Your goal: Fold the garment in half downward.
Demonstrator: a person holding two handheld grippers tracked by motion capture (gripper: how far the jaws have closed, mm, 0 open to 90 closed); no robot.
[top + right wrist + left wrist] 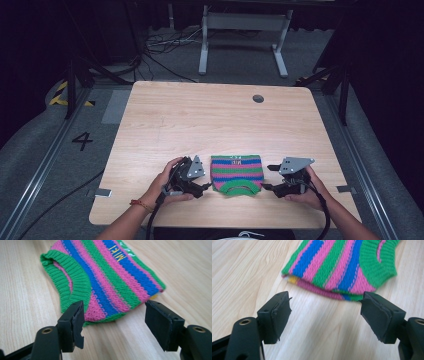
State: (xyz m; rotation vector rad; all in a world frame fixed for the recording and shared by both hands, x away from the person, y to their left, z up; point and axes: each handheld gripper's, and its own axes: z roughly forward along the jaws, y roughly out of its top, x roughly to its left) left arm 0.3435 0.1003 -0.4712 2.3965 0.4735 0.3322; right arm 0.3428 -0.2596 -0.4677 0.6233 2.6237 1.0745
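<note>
So from where I'm standing, nothing's really been grabbed yet. The little striped knit sweater (237, 173) (pink, green and blue bands, green ribbed collar, some yellow lettering on one blue stripe) is lying flat on the desk (200, 125), near the front edge, right between the two hands. It looks folded double already, since I can see two layers at the edges in both gripper views, with a bit of yellow peeking out between them.

The left gripper (196, 181) sits just beside the sweater's left edge, the right gripper (274, 177) just beside its right edge. Both have their fingers spread wide and holding nothing. In the left gripper view the fingers (277, 316) straddle bare wood with the sweater's edge just past their tips. In the right gripper view one finger (74, 322) sits right by the collar corner, not clamped on it.

My guess is this is either the very start of a fold or a pause between folds. What's left: pinch the two side edges, lift, and fold or move it. Can't tell which.
</note>
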